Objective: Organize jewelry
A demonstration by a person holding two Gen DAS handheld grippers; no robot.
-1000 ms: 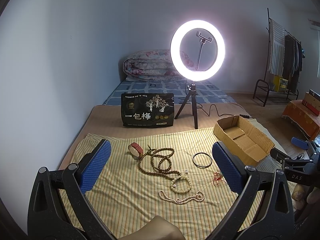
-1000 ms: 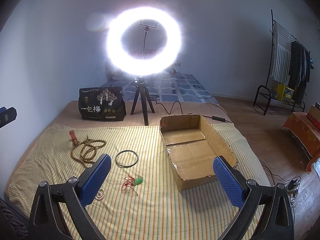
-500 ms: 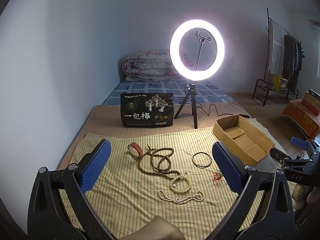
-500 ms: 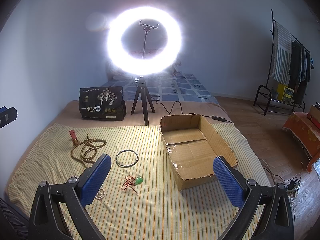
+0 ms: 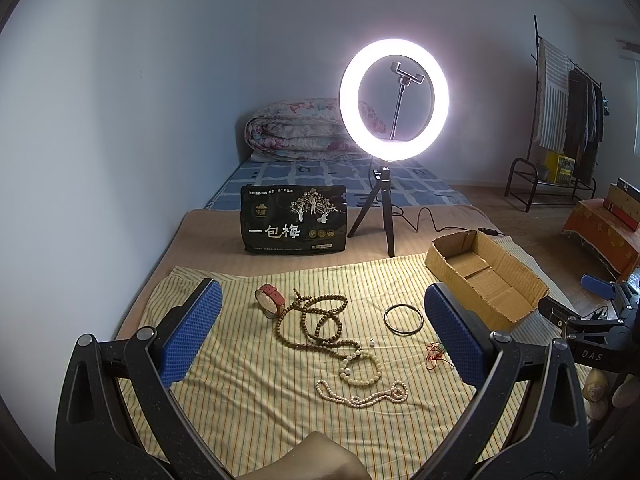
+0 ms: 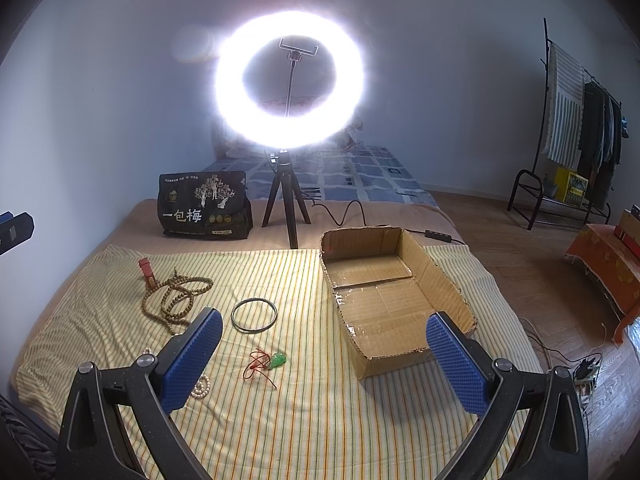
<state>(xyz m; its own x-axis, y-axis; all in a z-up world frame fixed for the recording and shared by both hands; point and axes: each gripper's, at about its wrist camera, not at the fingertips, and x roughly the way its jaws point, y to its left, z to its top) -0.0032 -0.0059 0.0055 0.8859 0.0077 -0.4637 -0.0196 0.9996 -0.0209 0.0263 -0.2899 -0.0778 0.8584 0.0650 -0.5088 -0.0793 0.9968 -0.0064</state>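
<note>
Jewelry lies on a yellow striped cloth (image 5: 240, 392): a red-strapped watch (image 5: 270, 300), a long brown bead necklace (image 5: 320, 322), a pale bead bracelet (image 5: 360, 368), a white pearl strand (image 5: 362, 394), a black bangle (image 5: 403, 319) and a red cord with a green pendant (image 6: 268, 362). An open, empty cardboard box (image 6: 384, 292) stands to the right. My left gripper (image 5: 320, 340) is open and empty above the beads. My right gripper (image 6: 324, 360) is open and empty, between the pendant and the box.
A lit ring light on a tripod (image 5: 394, 100) and a black printed bag (image 5: 294, 226) stand behind the cloth. A folded quilt (image 5: 300, 130) lies on the blue mattress. A clothes rack (image 5: 568, 120) and an orange-covered box (image 5: 604, 232) stand at the right.
</note>
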